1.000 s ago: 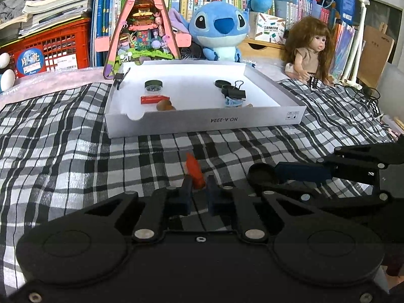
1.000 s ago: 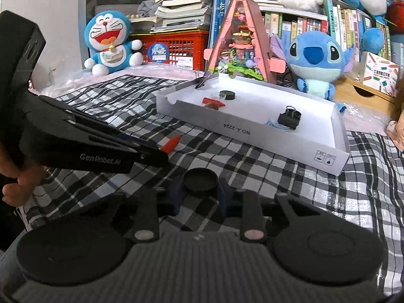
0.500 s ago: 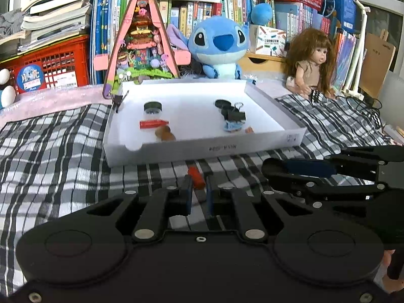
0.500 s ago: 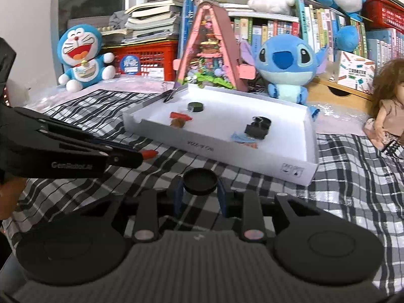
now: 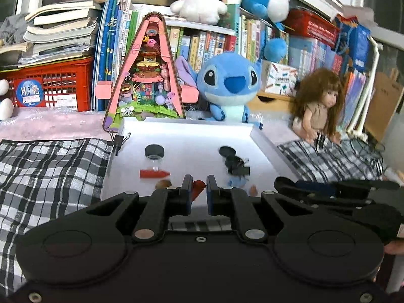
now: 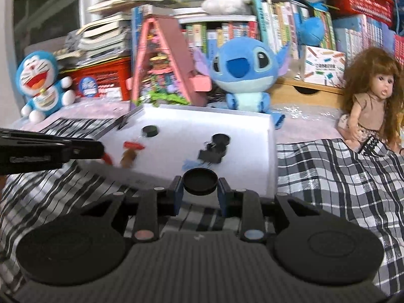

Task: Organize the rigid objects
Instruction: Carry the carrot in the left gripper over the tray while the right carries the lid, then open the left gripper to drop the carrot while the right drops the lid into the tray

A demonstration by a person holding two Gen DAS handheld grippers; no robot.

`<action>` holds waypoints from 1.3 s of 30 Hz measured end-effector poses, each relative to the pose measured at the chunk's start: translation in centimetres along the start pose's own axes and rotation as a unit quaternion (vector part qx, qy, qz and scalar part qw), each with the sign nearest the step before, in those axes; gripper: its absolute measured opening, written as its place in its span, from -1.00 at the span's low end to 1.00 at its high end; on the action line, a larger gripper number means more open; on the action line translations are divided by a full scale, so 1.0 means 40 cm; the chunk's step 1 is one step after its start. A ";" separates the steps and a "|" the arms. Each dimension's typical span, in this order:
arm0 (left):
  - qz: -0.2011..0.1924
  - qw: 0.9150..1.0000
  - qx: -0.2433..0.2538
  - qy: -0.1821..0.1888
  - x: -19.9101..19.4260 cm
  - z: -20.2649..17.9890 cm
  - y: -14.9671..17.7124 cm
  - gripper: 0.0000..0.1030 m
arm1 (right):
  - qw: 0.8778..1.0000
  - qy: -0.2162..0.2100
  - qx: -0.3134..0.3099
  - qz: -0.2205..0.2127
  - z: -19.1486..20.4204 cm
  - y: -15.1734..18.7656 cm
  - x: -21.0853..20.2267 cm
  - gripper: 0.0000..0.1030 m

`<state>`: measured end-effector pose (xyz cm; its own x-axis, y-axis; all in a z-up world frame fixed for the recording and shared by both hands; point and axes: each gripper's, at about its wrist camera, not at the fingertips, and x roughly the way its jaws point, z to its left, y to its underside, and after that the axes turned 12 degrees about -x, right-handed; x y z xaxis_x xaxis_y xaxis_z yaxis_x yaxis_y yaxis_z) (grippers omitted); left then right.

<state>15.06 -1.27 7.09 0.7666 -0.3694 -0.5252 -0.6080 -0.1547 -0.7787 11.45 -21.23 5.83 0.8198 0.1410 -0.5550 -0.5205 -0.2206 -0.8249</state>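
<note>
My left gripper is shut on a small red piece and holds it above the near edge of the white tray. My right gripper is shut on a black round cap in front of the tray's near wall. In the tray lie a black-capped jar, a red piece, a brown piece, a black cap and a black binder clip. The right gripper shows at the right of the left wrist view.
The tray sits on a black-and-white checked cloth. Behind it stand a pink triangular toy house, a blue Stitch plush, a doll, a red crate and bookshelves. A Doraemon plush sits at the left.
Both grippers have risen and moved forward towards the tray with their objects held. The left one has gone from over the cloth to the tray's near edge.
</note>
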 end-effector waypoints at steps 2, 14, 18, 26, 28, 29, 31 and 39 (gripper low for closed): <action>-0.002 1.000 0.000 -0.009 0.018 -0.001 -0.012 -0.80 | 1.000 0.002 0.010 0.003 -0.013 -0.007 0.012 -0.33; 0.003 0.998 -0.005 -0.058 0.145 0.015 -0.019 -0.80 | 0.999 0.023 0.015 0.032 -0.035 -0.018 0.101 -0.33; 0.000 0.998 -0.007 -0.069 0.168 0.018 -0.025 -0.80 | 0.999 0.027 0.018 0.036 -0.036 -0.021 0.123 -0.33; 0.003 0.997 -0.008 -0.082 0.204 0.024 -0.024 -0.80 | 0.998 0.032 0.028 0.045 -0.040 -0.022 0.159 -0.33; 0.004 0.996 -0.010 -0.084 0.211 0.026 -0.021 -0.80 | 0.998 0.033 0.027 0.047 -0.039 -0.021 0.166 -0.33; 0.005 0.996 -0.010 -0.086 0.214 0.027 -0.020 -0.80 | 0.998 0.034 0.028 0.048 -0.039 -0.021 0.170 -0.33; 0.007 0.996 -0.010 -0.088 0.220 0.028 -0.017 -0.80 | 0.998 0.034 0.031 0.051 -0.040 -0.020 0.176 -0.32; 0.011 0.996 -0.010 -0.093 0.234 0.031 -0.011 -0.78 | 0.997 0.034 0.039 0.055 -0.045 -0.017 0.189 -0.31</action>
<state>22.75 -3.52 2.11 0.7767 -0.1967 -0.5983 -0.6279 -0.1674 -0.7601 18.44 -21.76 2.37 0.7702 0.0538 -0.6355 -0.6224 -0.1543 -0.7674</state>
